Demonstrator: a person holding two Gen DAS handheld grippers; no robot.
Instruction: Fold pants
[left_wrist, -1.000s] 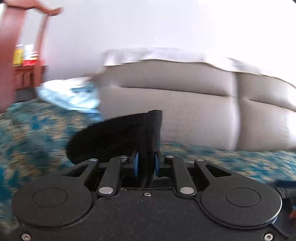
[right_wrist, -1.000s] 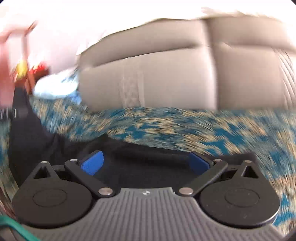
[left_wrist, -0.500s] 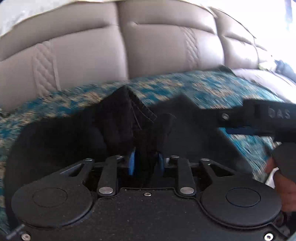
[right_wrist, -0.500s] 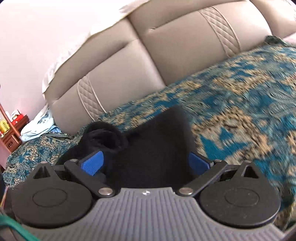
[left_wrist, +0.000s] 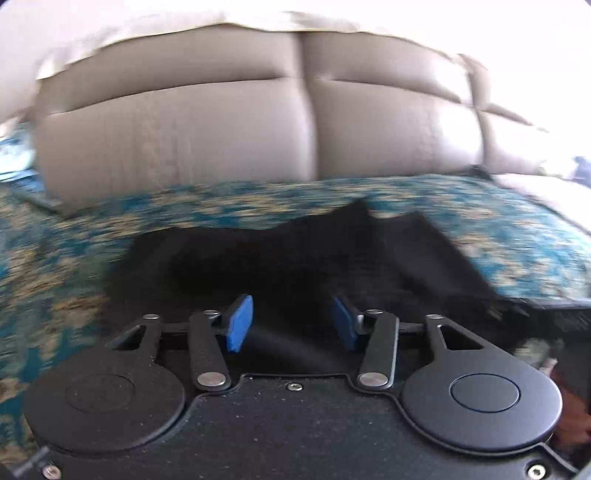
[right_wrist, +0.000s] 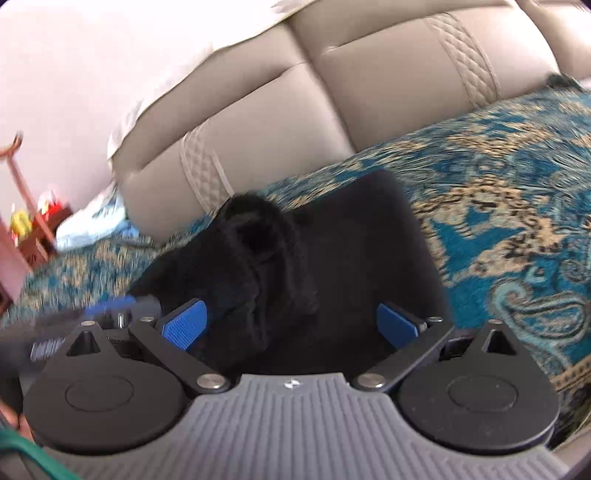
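Released since before, black pants (left_wrist: 295, 258) lie between opening left gripper (left_wrist: 293, 323); right gripper (right_wrist: 291, 326) agape

headboard (left_wrist: 258, 125) blocks ahead, bedspread (right_wrist: 517, 192) free

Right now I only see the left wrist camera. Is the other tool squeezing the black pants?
Observer: No. The right tool is wide open. The black pants lie between its blue pads, not pinched.
Operator: Are the pants flat over there?
Observer: Not quite. A bunched, rolled-up fold humps up on their left side.
Operator: Is anything off to the side?
Observer: Yes. A wooden shelf with yellow and red things on it stands at the far left, past the patterned bedspread.
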